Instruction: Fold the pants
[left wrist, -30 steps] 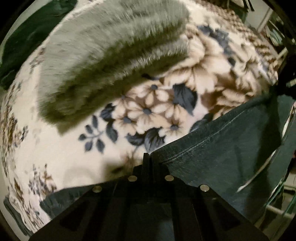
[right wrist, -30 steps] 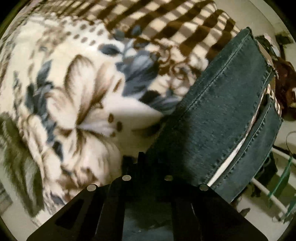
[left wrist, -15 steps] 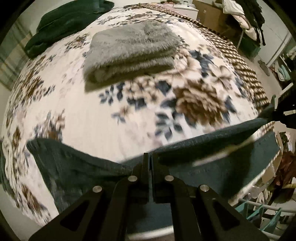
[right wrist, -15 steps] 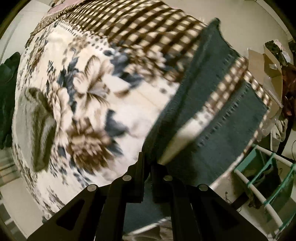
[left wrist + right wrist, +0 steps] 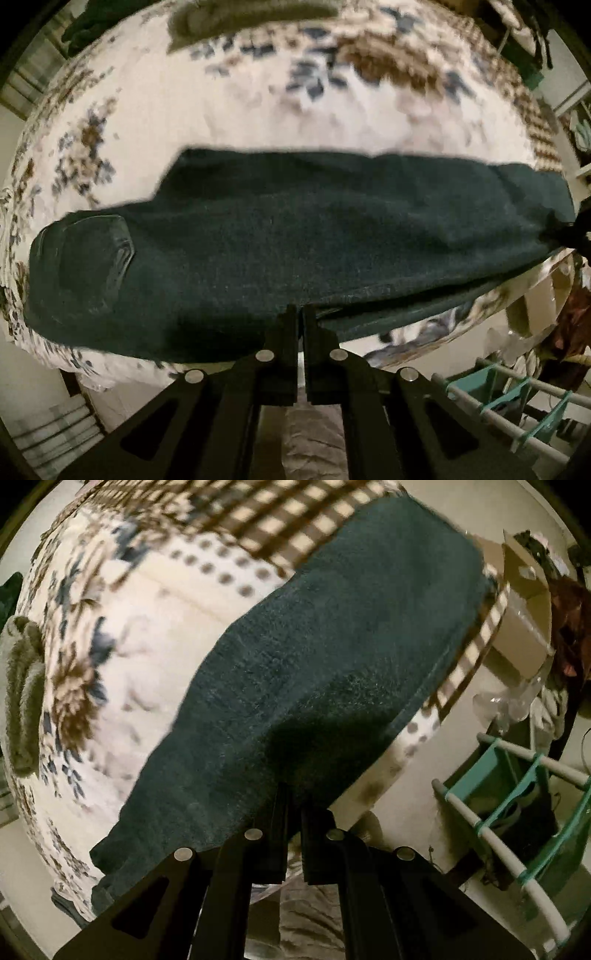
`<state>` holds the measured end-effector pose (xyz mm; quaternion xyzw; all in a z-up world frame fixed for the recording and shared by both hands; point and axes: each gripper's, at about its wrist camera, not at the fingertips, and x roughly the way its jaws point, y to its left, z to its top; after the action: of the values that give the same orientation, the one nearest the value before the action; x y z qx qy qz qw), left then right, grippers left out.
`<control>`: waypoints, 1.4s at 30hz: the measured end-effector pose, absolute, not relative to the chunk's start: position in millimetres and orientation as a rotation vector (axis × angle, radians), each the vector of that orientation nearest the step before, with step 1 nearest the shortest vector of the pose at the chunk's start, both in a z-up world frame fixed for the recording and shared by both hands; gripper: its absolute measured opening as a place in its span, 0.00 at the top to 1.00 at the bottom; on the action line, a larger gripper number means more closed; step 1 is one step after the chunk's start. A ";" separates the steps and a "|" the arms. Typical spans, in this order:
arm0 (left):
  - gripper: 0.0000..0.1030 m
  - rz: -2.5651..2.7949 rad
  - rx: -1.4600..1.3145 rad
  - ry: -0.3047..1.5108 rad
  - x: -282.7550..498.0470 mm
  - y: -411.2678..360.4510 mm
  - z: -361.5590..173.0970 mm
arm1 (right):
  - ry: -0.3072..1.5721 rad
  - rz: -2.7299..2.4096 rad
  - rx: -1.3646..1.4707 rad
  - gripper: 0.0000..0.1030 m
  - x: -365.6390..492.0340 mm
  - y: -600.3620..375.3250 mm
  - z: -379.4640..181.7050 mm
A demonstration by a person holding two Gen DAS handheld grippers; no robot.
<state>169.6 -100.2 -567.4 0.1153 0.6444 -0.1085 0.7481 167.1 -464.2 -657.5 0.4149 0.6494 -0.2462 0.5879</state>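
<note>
On the bed's flowered blanket (image 5: 295, 122), dark jeans (image 5: 295, 236) lie spread flat, both claws at their near edge.

Left wrist view: the jeans stretch crosswise over the blanket, a back pocket (image 5: 107, 254) at their left end, their right end reaching the far right of the frame. The left claw (image 5: 300, 314) is clenched on the jeans' near edge, its fingers almost together with denim between them. Beyond the jeans, a grey folded towel (image 5: 251, 14) lies well apart at the top. A white-and-teal rack (image 5: 517, 402) stands beside the bed, right of the jeans. Right wrist view: the jeans (image 5: 325, 672) run diagonally toward the blanket's checked border (image 5: 295, 513). The right claw (image 5: 293, 801) is clenched on their near edge. The towel (image 5: 22, 694) sits far left of the jeans; the rack (image 5: 517, 812) stands to their right.
</note>
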 end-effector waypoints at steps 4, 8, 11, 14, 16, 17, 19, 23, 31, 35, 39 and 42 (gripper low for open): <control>0.95 -0.176 0.238 1.447 169.8 -99.3 -579.0 | 1.519 -0.545 0.983 0.83 148.4 -467.8 -687.2; 0.77 -0.174 0.181 1.417 165.8 -101.9 -557.3 | 1.500 -0.495 0.960 0.32 123.4 -479.1 -687.2; 0.43 -0.210 0.143 1.389 166.0 -114.9 -541.7 | 1.403 -0.509 0.991 0.31 101.4 -505.9 -668.4; 0.31 -0.249 0.139 1.335 175.5 -141.2 -533.6 | 1.281 -0.601 1.061 0.31 82.3 -548.3 -654.6; 0.31 -0.269 0.136 1.305 190.3 -161.5 -532.9 | 1.200 -0.673 1.138 0.31 71.5 -585.3 -654.1; 0.31 -0.276 0.134 1.295 196.7 -170.5 -534.4 | 1.162 -0.697 1.172 0.31 68.3 -600.2 -654.9; 0.31 -0.281 0.132 1.274 209.7 -192.6 -539.3 | 1.078 -0.735 1.242 0.31 65.2 -630.8 -658.9; 0.31 -0.301 0.165 1.271 232.0 -240.9 -560.1 | 1.020 -0.788 1.287 0.36 71.0 -662.7 -670.2; 0.31 -0.354 0.252 1.279 230.6 -291.3 -576.9 | 1.144 -0.805 1.182 0.66 89.3 -685.3 -702.4; 0.31 -0.380 0.285 1.294 219.1 -301.8 -579.2 | 1.145 -0.863 1.080 0.65 91.5 -691.4 -695.2; 0.31 -0.398 0.306 1.313 207.8 -310.7 -585.0 | 1.116 -0.893 1.091 0.55 90.5 -705.3 -695.8; 0.31 -0.408 0.317 1.320 201.5 -318.6 -590.7 | 1.140 -0.878 1.079 0.55 97.6 -712.3 -704.1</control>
<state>201.5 -318.6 -590.7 0.1456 0.6059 -0.1874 0.7593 97.6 -712.3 -704.1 0.4697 0.4963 -0.3824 0.6220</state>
